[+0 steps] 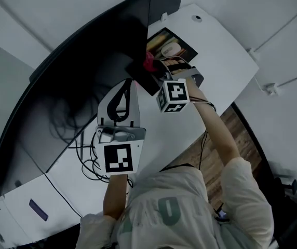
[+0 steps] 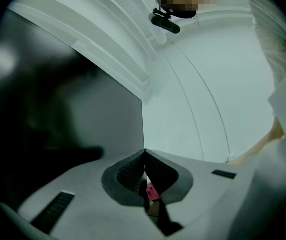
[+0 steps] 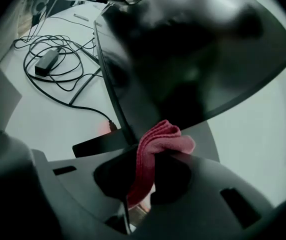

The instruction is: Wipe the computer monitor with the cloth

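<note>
- The curved monitor (image 1: 81, 87) stands on a white desk (image 1: 216, 40), its screen dark and showing only dim reflections.
- The right gripper (image 3: 150, 156) pinches a folded pink-red cloth (image 3: 155, 141). The fold bulges out past the jaw tips and touches the lower edge of the screen (image 3: 193, 49).
- In the head view the cloth (image 1: 148, 62) sits at the monitor's right end, just ahead of the right gripper (image 1: 156, 72).
- The left gripper (image 2: 144, 153) has its jaws pressed together at the tips with nothing gripped there. It points at the monitor's edge (image 2: 58, 114), with the pale wall behind it.
- In the head view the left gripper (image 1: 123, 90) hovers in front of the screen, just beside the right one.
- Each gripper carries a cube of black-and-white square markers (image 1: 118, 158). These are patterns, not letters.
- A mouse (image 1: 170, 49) lies on a dark printed pad (image 1: 184, 46) beyond the cloth. The print is too small to read.
- A small purple label (image 1: 38, 210) on a white box at the lower left cannot be read.
- Looped black cables (image 3: 78, 79) and a power adapter (image 3: 45, 64) lie on the desk behind the monitor.
</note>
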